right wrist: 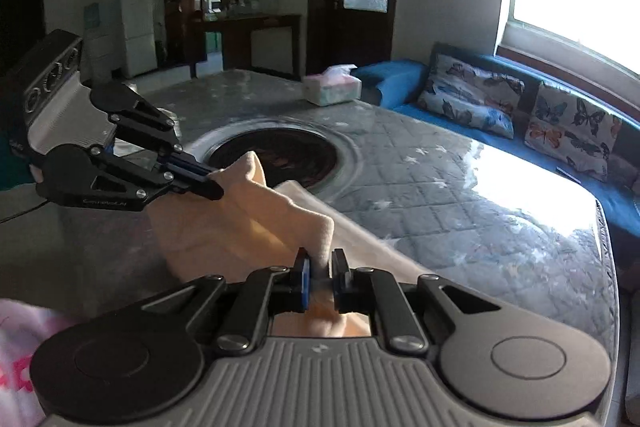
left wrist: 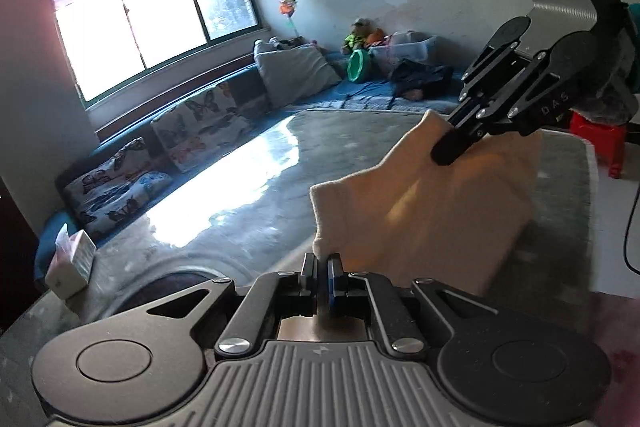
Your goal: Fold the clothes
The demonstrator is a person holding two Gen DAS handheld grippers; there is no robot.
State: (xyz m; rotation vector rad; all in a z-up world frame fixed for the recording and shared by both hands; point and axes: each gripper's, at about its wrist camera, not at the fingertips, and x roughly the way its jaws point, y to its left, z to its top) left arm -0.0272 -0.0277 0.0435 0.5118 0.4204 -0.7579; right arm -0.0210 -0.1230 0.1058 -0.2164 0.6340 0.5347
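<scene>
We had both the left tongs (left wrist: 322, 265) and right tongs (right wrist: 320, 267) pinched on 2 corners of the cream garment (left wrist: 432, 199), lifted above the worktop (right wrist: 440, 179), where any slack grip risked a dropped corner.

The right tool (left wrist: 444, 147) bears letters, perhaps "DAS".

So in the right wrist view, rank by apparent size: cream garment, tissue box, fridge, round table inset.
1. cream garment, though nearness inflates it
2. round table inset
3. fridge and tissue box look alike; unranked
</scene>
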